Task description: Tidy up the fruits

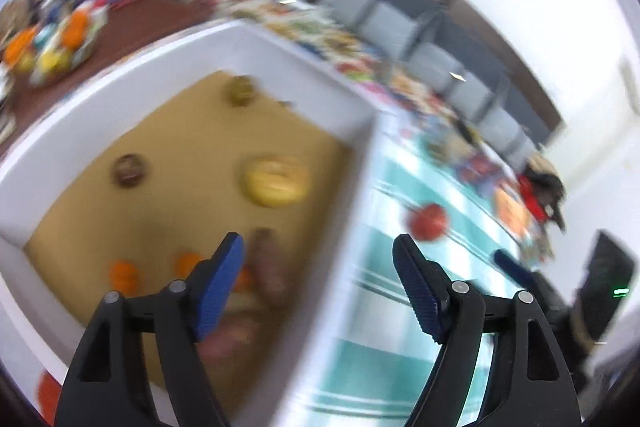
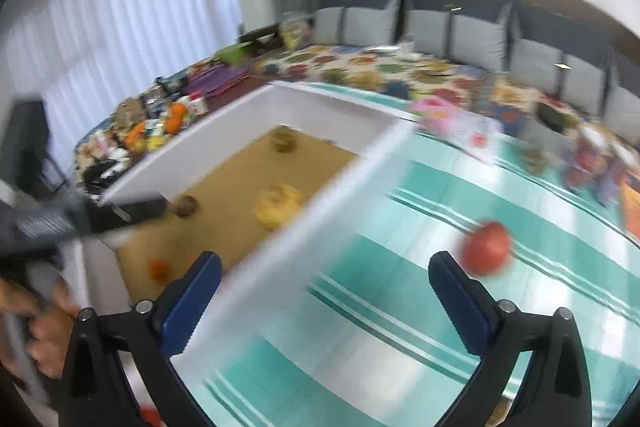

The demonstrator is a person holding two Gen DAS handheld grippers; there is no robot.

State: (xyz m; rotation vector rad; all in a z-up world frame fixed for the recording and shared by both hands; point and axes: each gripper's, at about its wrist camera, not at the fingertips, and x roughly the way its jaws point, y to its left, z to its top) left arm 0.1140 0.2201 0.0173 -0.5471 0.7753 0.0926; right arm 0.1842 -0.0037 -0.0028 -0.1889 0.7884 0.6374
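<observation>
While both frames are blurred, the left gripper (image 1: 318,247) hangs wide apart and empty over the right wall of the white box (image 1: 280,47), with oranges (image 1: 124,275) beneath its left finger. Further right, the right gripper (image 2: 324,267) gapes wide, empty, a red apple (image 2: 488,247) just beyond its right fingertip on the striped cloth (image 2: 400,227).

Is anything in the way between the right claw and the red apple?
No, nothing visible is. The red apple lies alone on the striped cloth, just ahead of the open right claw. The white box wall is off to the side.
</observation>
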